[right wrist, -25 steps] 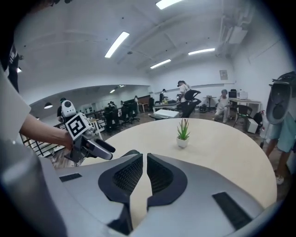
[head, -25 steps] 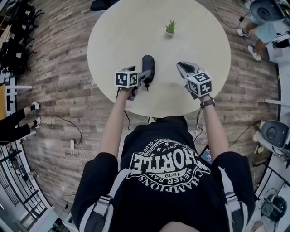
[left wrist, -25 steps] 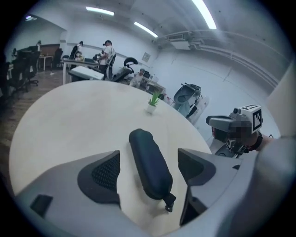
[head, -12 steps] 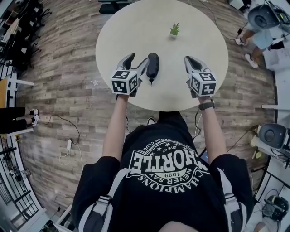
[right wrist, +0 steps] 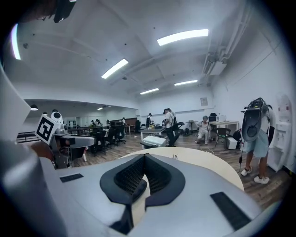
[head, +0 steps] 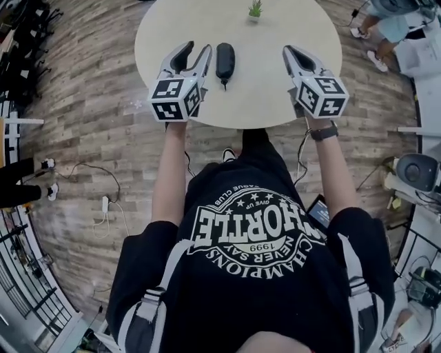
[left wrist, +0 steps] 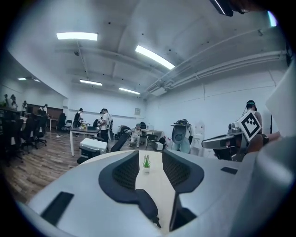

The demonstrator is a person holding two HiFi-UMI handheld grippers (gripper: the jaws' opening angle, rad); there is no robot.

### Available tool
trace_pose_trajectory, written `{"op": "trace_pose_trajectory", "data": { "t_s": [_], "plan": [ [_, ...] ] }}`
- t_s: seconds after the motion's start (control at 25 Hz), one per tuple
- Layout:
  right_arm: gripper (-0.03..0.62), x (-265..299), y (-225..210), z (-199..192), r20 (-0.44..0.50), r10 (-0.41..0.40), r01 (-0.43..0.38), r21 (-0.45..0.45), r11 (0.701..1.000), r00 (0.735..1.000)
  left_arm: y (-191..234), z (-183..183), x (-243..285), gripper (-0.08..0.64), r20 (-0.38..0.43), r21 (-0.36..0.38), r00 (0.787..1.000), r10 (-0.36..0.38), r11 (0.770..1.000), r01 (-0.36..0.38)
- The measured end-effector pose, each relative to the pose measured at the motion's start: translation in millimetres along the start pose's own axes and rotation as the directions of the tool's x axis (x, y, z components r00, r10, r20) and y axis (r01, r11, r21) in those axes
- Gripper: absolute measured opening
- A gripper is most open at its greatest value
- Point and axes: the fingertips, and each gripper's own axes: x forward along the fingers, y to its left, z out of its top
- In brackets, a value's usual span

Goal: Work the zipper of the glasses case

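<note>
The black zippered glasses case (head: pixel 224 61) lies shut on the round beige table (head: pixel 275 103), its pull cord trailing toward me. My left gripper (head: pixel 195 52) hangs in the air just left of the case, apart from it. Its jaws have just been closing but still stand apart with nothing between them. In the left gripper view the left gripper (left wrist: pixel 150 157) points level across the table, with the case (left wrist: pixel 145 206) low in the gap. My right gripper (head: pixel 291 52) is raised to the right of the case. In the right gripper view the right gripper (right wrist: pixel 144 155) is shut and empty.
A small potted plant (head: pixel 255 9) stands at the table's far side, also the plant (left wrist: pixel 146 162) seen between the left jaws. A person (head: pixel 396 24) stands on the wooden floor at the upper right. Desks, chairs and people fill the room behind.
Both grippers have lifted up off the table. The left one has left the case's side and its jaws have narrowed. The case has not moved.
</note>
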Motion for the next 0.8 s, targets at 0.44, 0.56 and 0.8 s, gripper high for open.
{"op": "trace_pose_trajectory", "data": {
  "t_s": [0.44, 0.56, 0.8],
  "plan": [
    [0.017, -37, 20, -9, -0.021, 0.047, -0.05, -0.175, 0.983, 0.999, -6, -8, -32, 0.03, 0.062, 0.014, 0.997, 0.051, 0.999, -0.052],
    [0.017, -41, 15, -2, -0.001, 0.027, -0.027, -0.125, 0.992, 1.0, -10, -10, -33, 0.02, 0.058, 0.014, 0.997, 0.042, 0.999, -0.043],
    [0.017, -46, -10, 11, -0.016, -0.017, 0.015, -0.142, 0.99, 1.0, -15, -11, -22, 0.02, 0.049, 0.023, 0.998, 0.034, 0.999, -0.035]
  ]
}}
